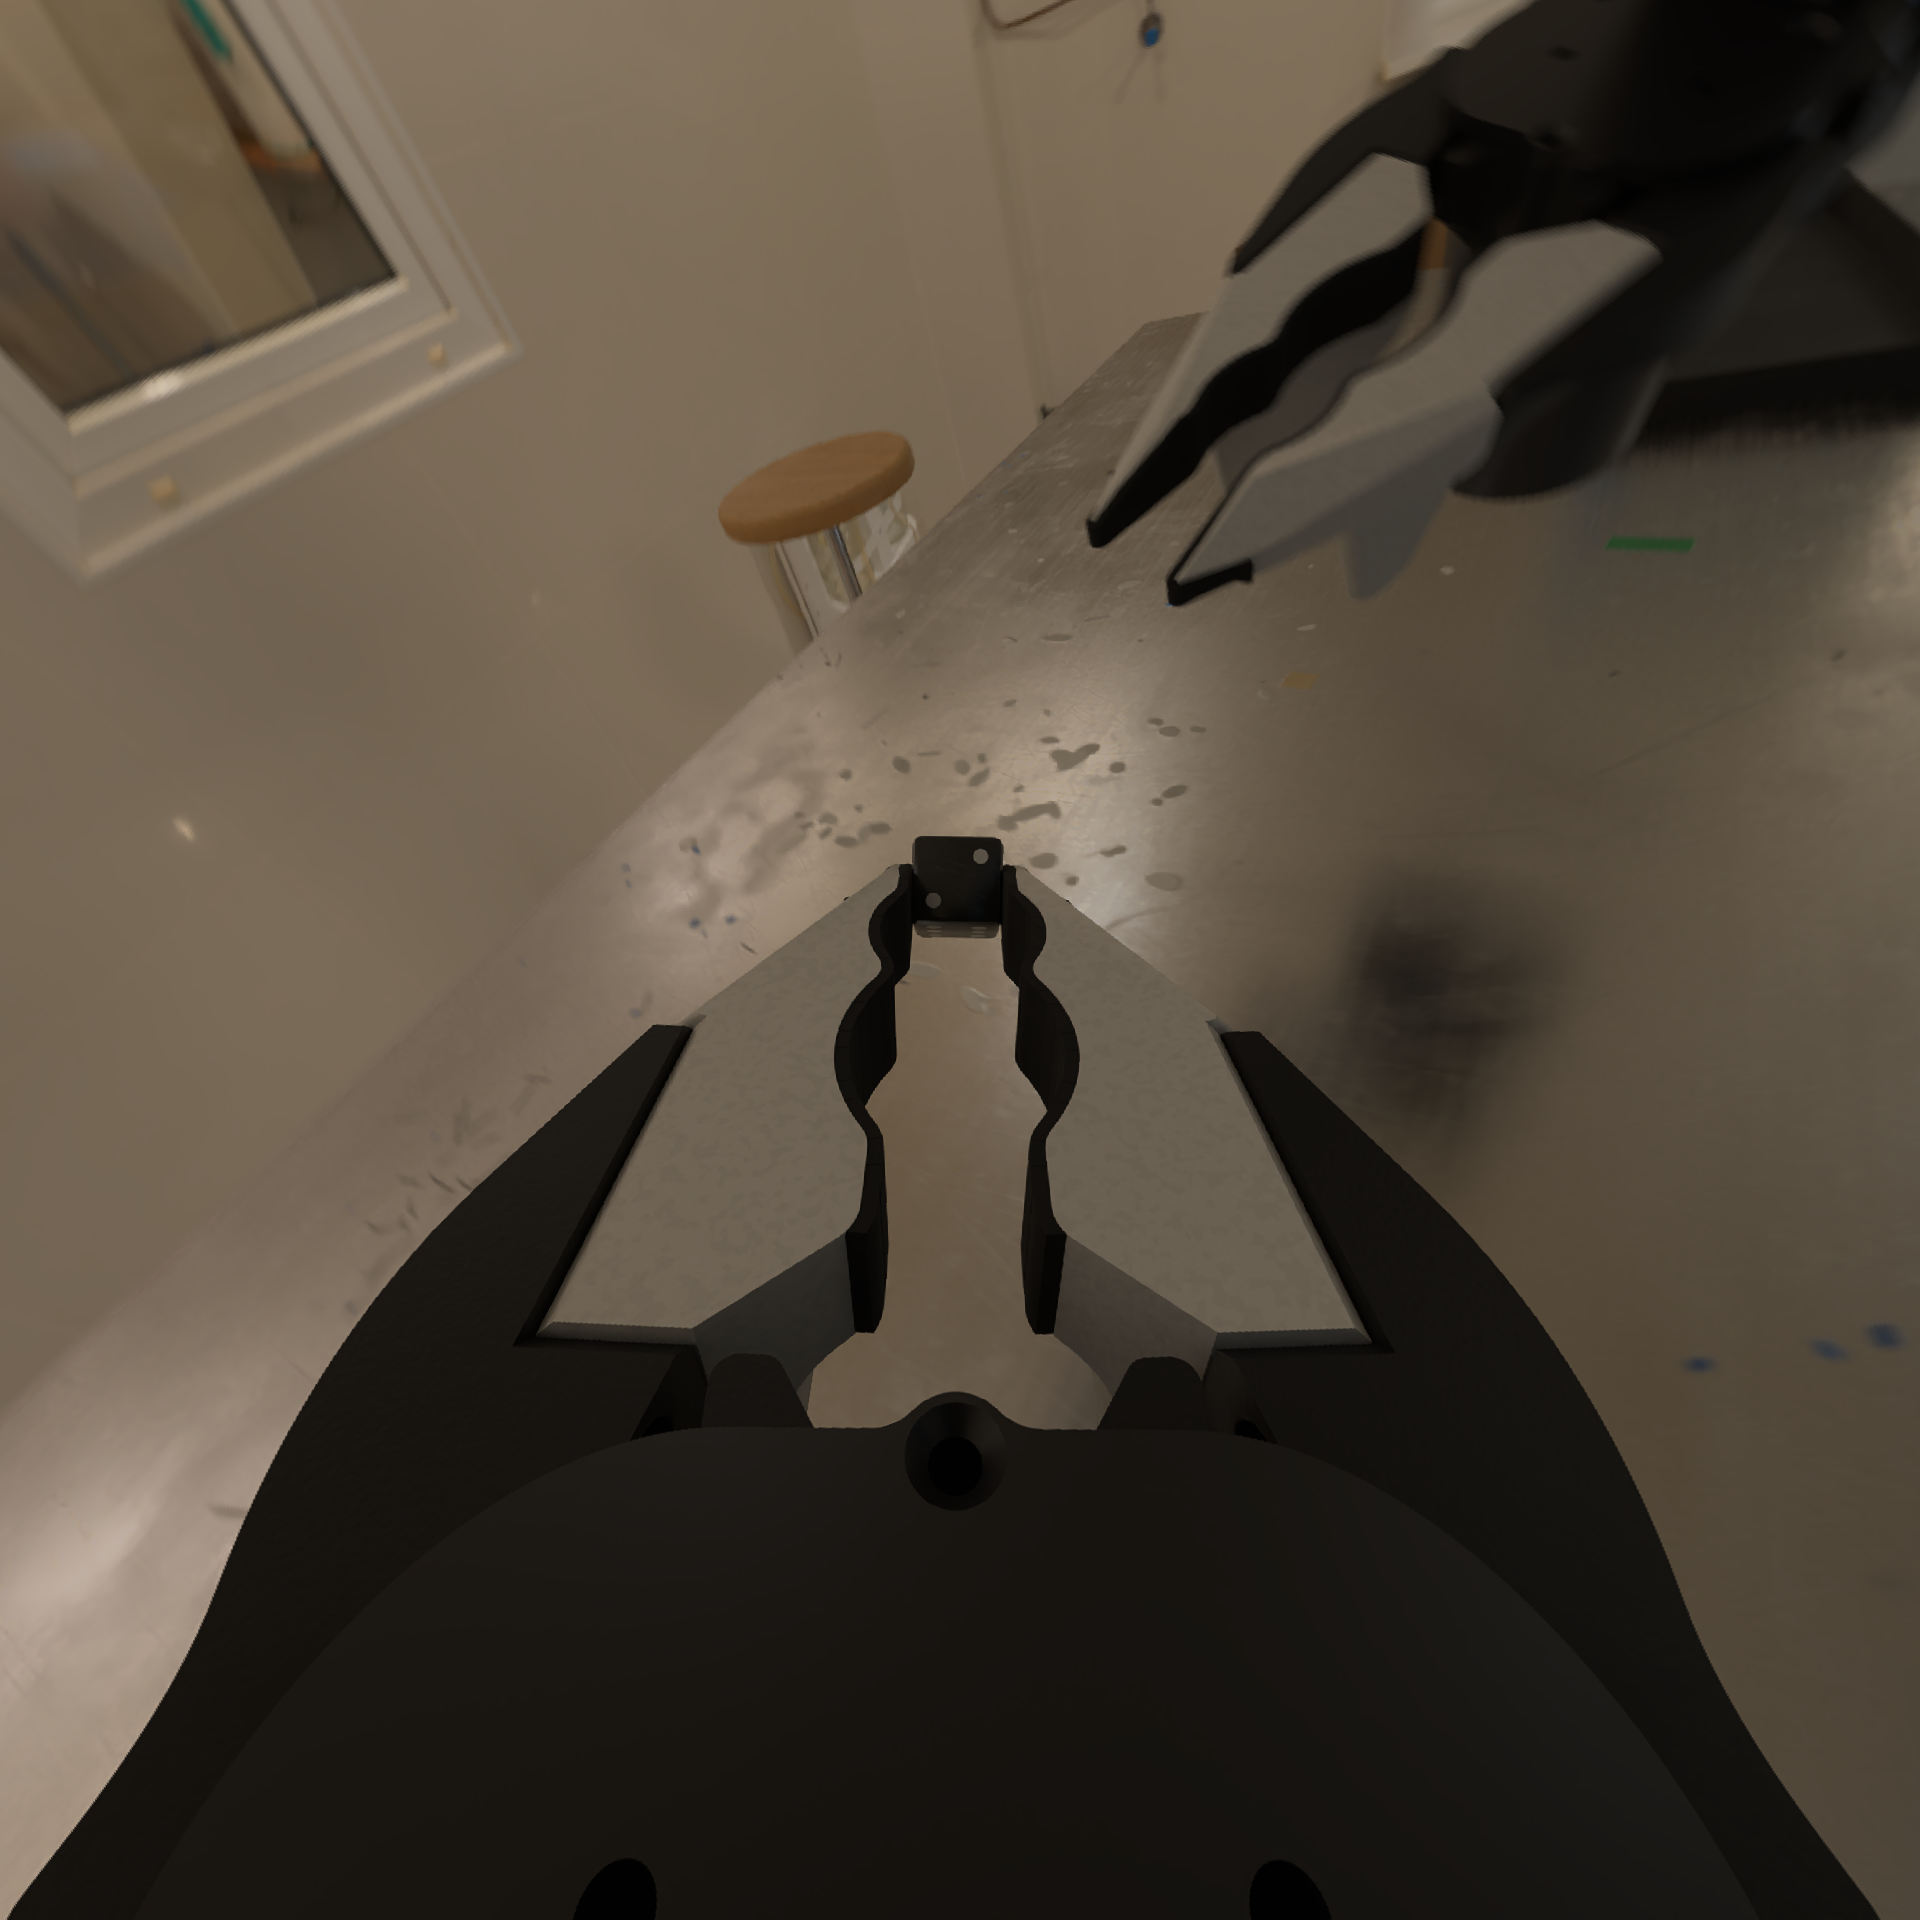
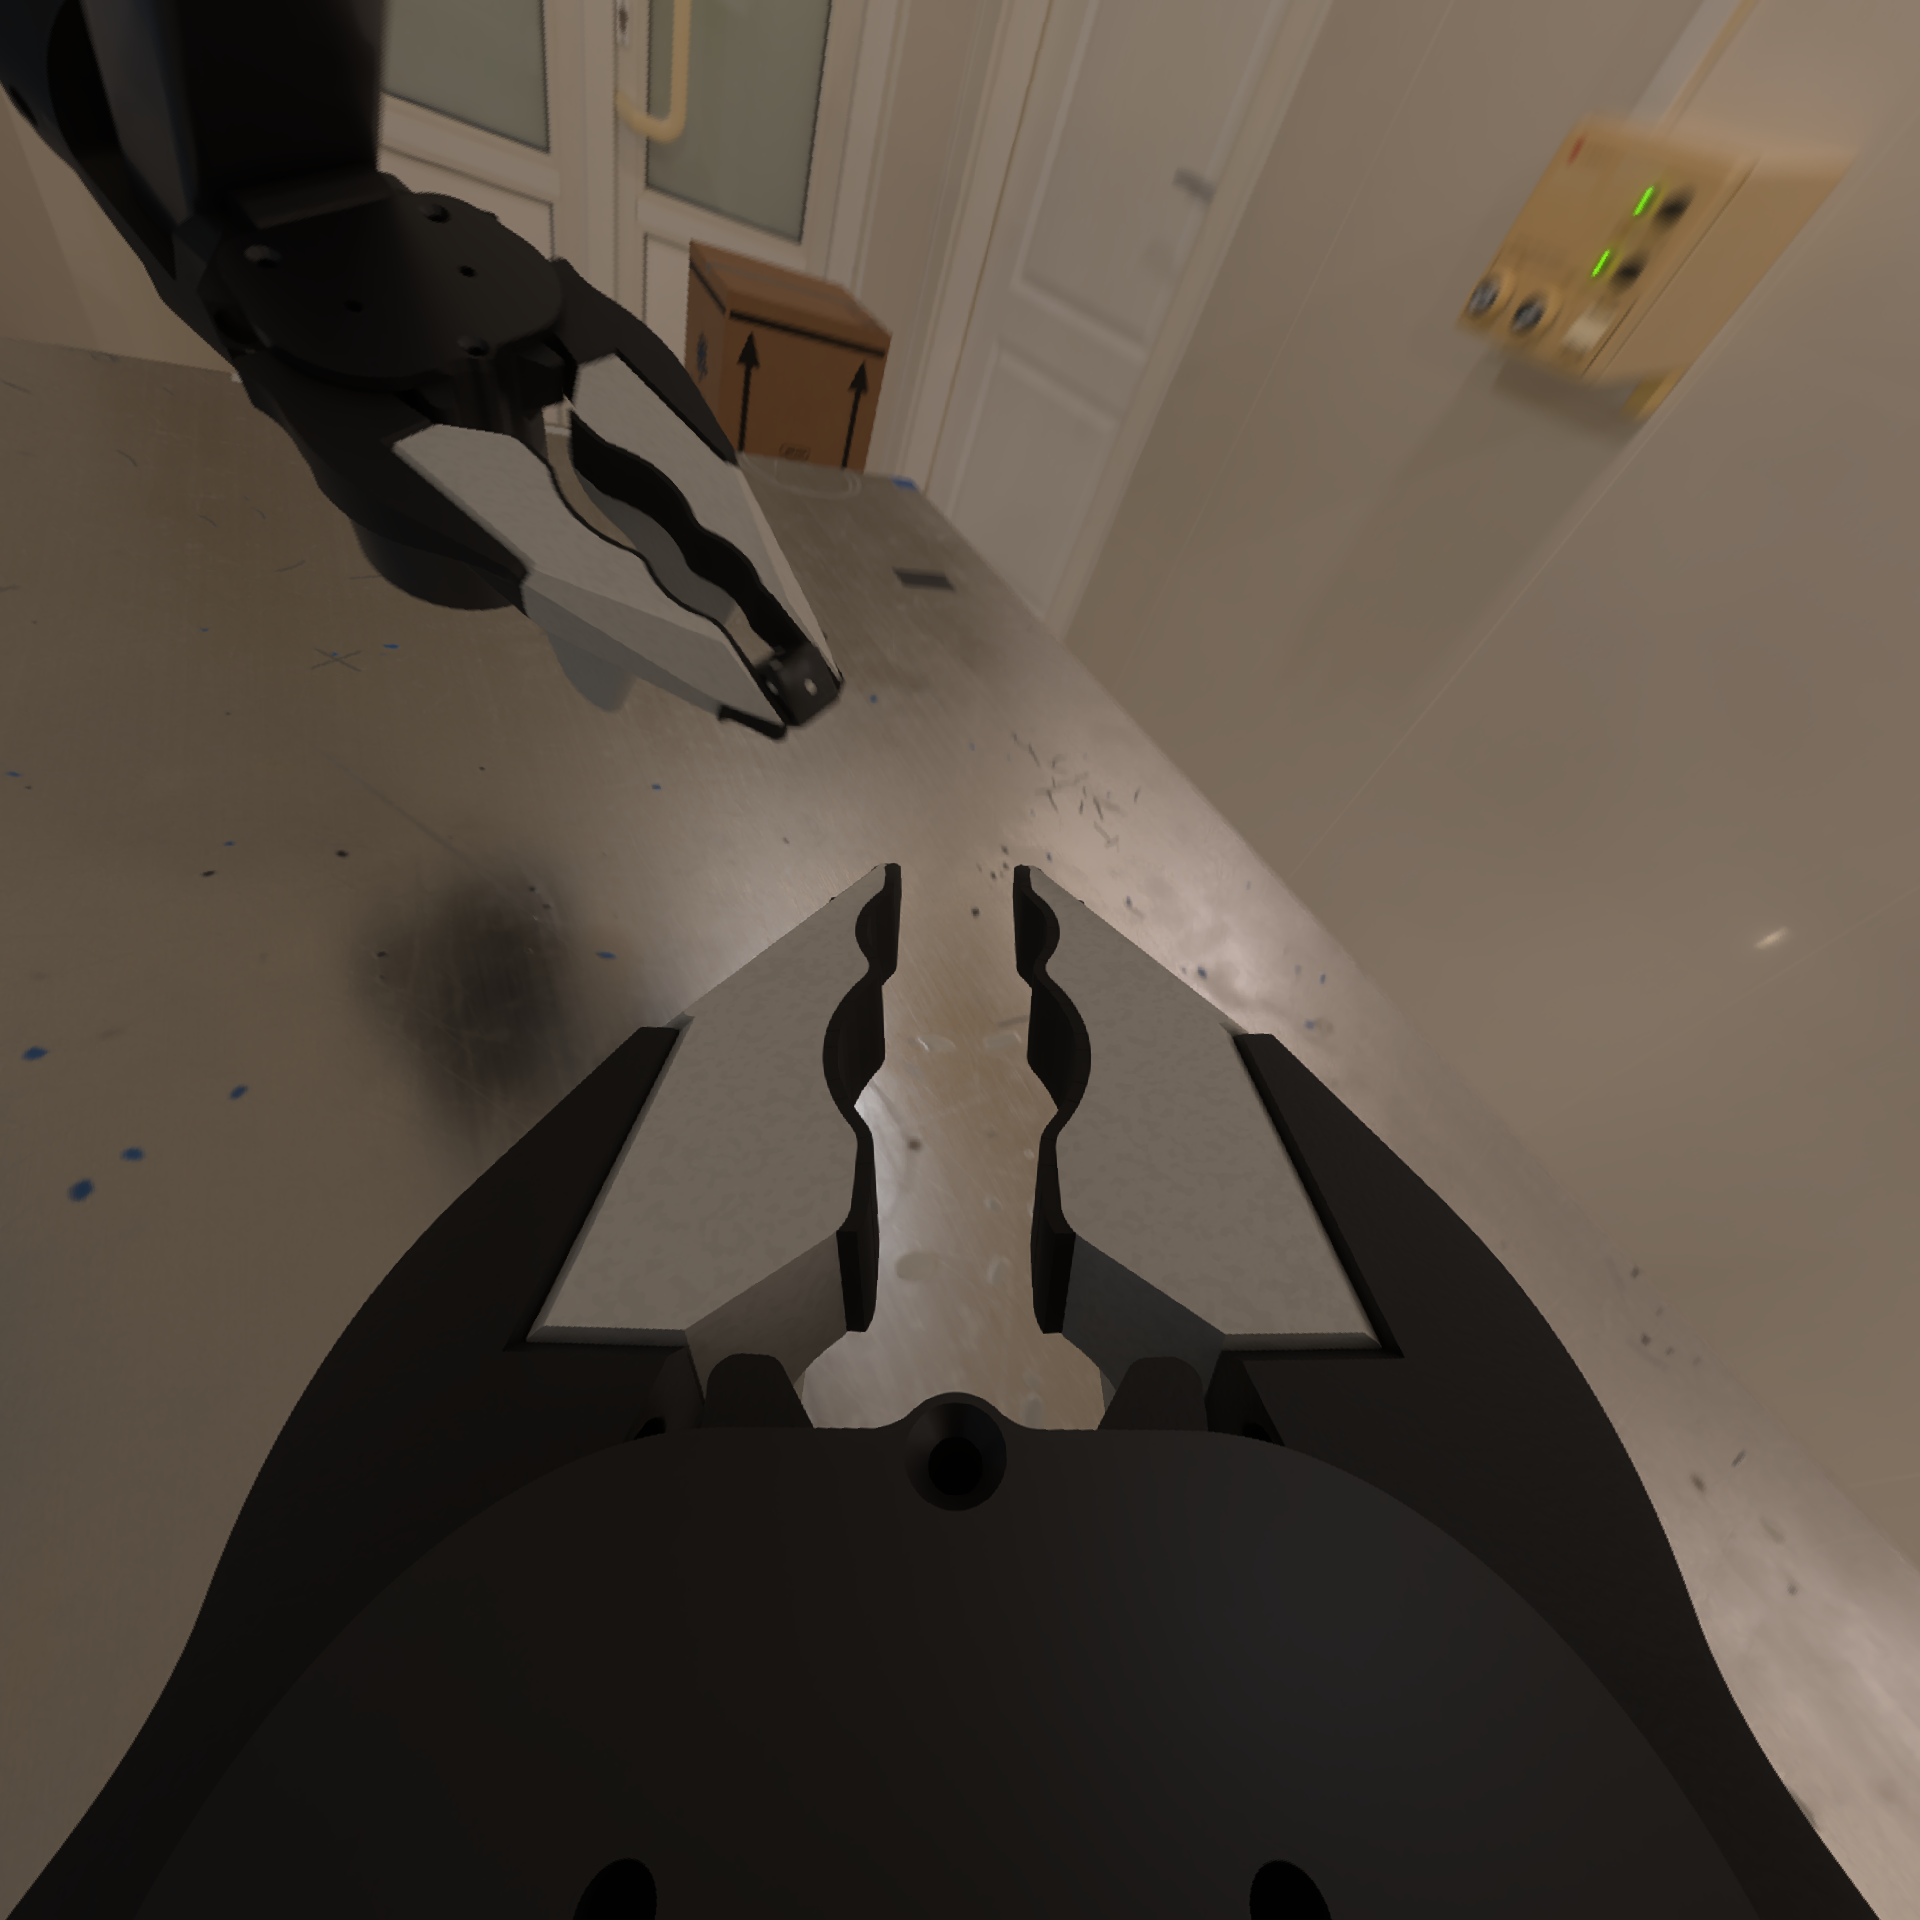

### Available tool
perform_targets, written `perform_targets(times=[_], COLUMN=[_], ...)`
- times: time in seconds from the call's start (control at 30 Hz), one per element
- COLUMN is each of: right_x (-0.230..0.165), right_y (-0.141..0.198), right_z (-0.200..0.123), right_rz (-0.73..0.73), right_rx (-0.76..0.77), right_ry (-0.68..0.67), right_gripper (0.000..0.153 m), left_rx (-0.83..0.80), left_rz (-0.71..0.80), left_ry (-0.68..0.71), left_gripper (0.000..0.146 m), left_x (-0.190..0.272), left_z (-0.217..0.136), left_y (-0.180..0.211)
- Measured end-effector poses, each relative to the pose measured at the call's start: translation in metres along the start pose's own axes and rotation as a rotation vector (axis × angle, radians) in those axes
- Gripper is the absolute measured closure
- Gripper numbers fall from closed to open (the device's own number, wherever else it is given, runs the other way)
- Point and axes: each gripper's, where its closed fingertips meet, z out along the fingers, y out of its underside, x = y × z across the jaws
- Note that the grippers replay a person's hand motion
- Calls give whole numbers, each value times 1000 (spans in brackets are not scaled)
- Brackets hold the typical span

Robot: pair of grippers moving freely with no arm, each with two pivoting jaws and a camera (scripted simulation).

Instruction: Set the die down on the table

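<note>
A small black die (image 1: pixel 957 878) with pale pips sits between the fingertips of my left gripper (image 1: pixel 957 902), which is shut on it and holds it above the grey metal table (image 1: pixel 1299 831). In the right wrist view the same die (image 2: pixel 802 684) shows at the tip of the left gripper (image 2: pixel 784 694), clear of the table top (image 2: pixel 260 831). My right gripper (image 2: pixel 957 891) is open and empty over the table. It also shows in the left wrist view (image 1: pixel 1153 561), up and to the right of the die.
A round wooden-topped stool (image 1: pixel 821 499) stands off the table's far edge by the wall. A cardboard box (image 2: pixel 784 358) stands beyond the table by white doors. A beige switch box (image 2: pixel 1621 260) hangs on the wall. A dark smudge (image 1: pixel 1444 987) marks the table.
</note>
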Motion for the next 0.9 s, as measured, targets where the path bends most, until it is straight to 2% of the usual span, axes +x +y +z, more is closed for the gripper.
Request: perform_targets(times=[0.1, 0.17, 0.23, 0.37, 0.5, 0.63, 0.9], right_x=[30, 42, 55, 70, 93, 97, 93], right_y=[16, 27, 41, 71, 95, 103, 101], right_z=[1, 5, 11, 12, 4, 6, 6], right_rz=[105, 84, 82, 208, 210, 304, 262], right_rx=[-59, -77, -97, -133, -186, -207, -210], right_ry=[-110, -151, -121, -46, 115, 118, 119], right_gripper=[127, 123, 123, 123, 128, 127, 128], left_rx=[43, 34, -2, -13, -51, -63, -49], left_rz=[68, 83, 112, 94, 99, 40, 66], left_ry=[59, 54, 9, -1, 26, 45, 46], left_gripper=[130, 130, 130, 130, 130, 130, 130], left_x=[-17, -34, -49, -54, -51, -52, -50], left_z=[12, 20, 27, 32, 30, 27, 26], left_y=[-1, 6, 18, 38, 51, 56, 55])
